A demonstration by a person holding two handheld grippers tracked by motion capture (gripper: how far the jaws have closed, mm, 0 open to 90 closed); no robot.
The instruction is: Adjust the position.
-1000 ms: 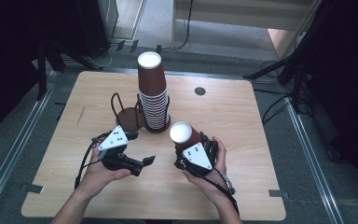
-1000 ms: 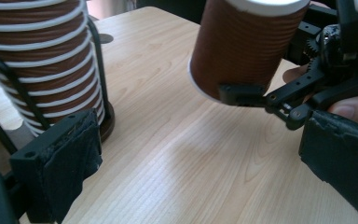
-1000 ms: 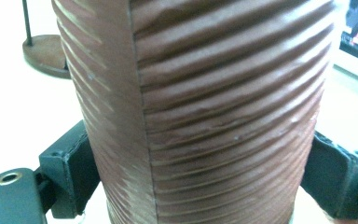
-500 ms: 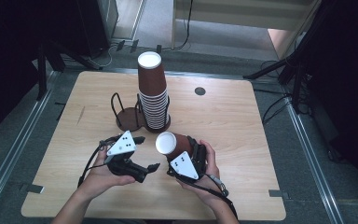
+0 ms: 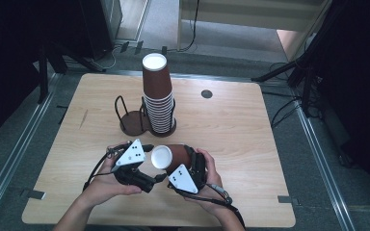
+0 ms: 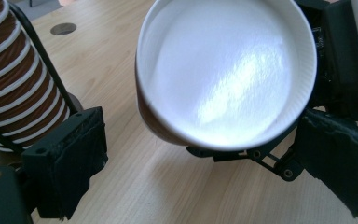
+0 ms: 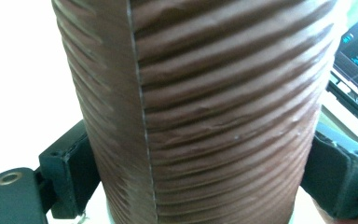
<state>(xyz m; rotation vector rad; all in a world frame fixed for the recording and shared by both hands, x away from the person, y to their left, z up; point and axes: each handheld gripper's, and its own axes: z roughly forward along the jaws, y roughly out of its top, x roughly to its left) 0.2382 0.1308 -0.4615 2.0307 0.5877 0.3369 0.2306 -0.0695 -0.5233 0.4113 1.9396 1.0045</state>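
Standing at twelve o'clock on the wooden table (image 5: 231, 125), the cup holder (image 5: 134, 120) carries stacked brown paper cups (image 5: 158, 98). Near six o'clock, the left gripper (image 5: 158, 177) has jaws apart, just closing, nothing between; the right gripper (image 5: 185, 156) clamps an empty brown paper cup (image 5: 171, 156), tipped leftward.

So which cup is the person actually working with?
On the pale wooden table, a tall stack of brown ribbed paper cups stands in a wire rack. Nearer the person, one brown ribbed paper cup lies sideways, clamped in the right hand-held gripper, white inside facing left.
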